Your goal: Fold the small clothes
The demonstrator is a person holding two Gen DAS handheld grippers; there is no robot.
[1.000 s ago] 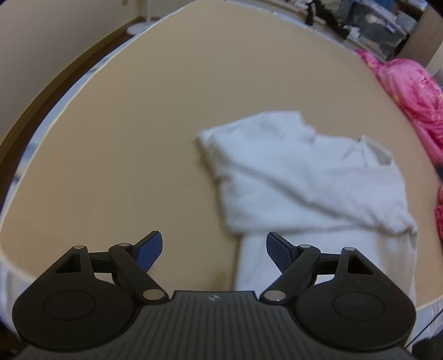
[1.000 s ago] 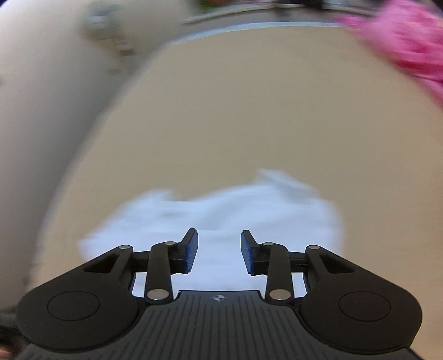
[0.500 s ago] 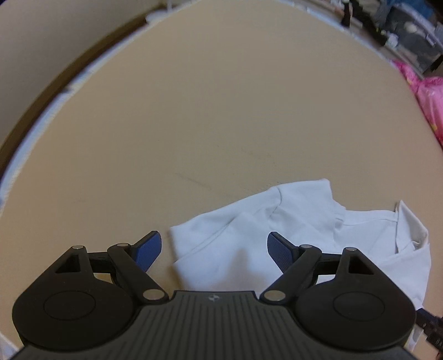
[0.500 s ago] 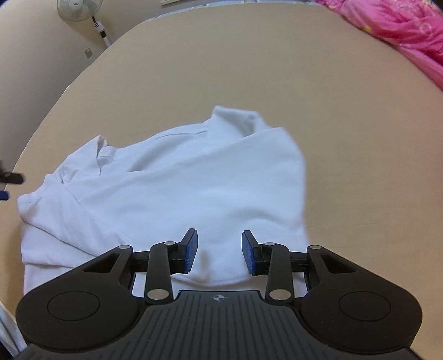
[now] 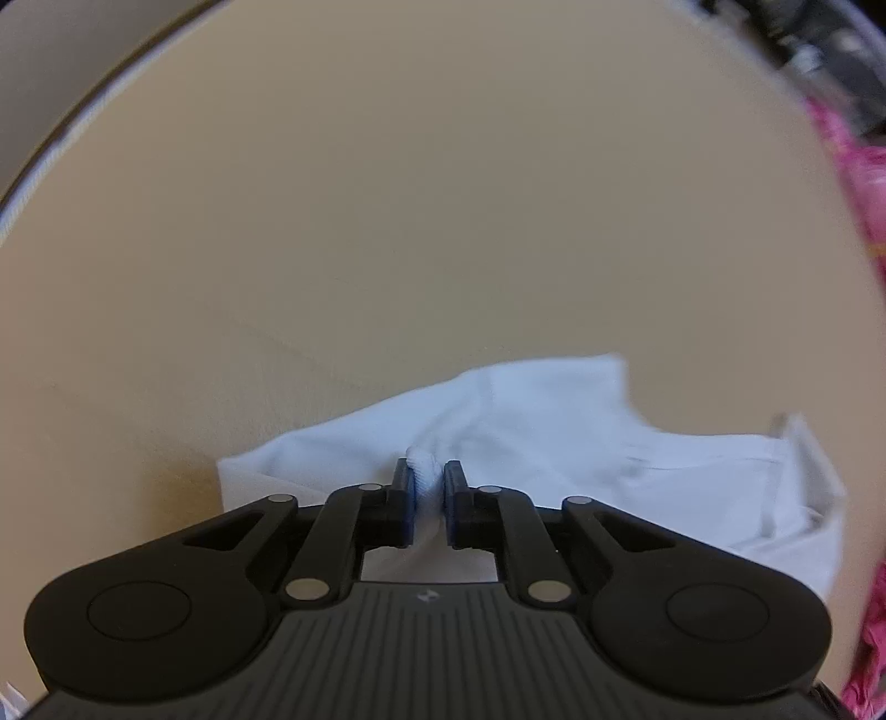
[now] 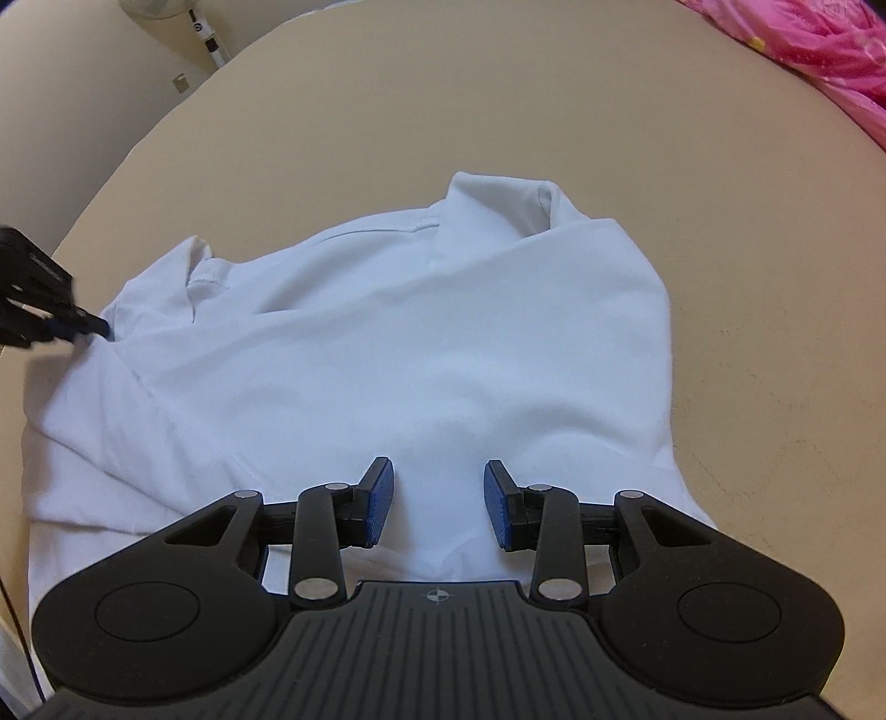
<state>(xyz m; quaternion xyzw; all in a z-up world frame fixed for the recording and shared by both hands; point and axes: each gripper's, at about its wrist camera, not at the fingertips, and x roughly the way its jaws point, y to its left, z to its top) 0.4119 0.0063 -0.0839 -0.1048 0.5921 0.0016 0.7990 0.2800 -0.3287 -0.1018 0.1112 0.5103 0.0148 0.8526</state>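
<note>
We see a white T-shirt lying rumpled on a tan bed, its sleeves and neckline bunched toward the far side and its body spread toward us. The left gripper has just been closing its jaws, and they now pinch a small ridge of the shirt's white fabric between the blue pads. In the right wrist view that same gripper shows at the left edge of the picture, its tip meeting the shirt near the neckline. The right gripper hangs over the near part of the shirt with its jaws partly spread; cloth lies under the gap, but the pads press on nothing. A pink blanket lies at the far right of the bed, well apart from the shirt. A standing fan shows beyond the bed's far left corner.
</note>
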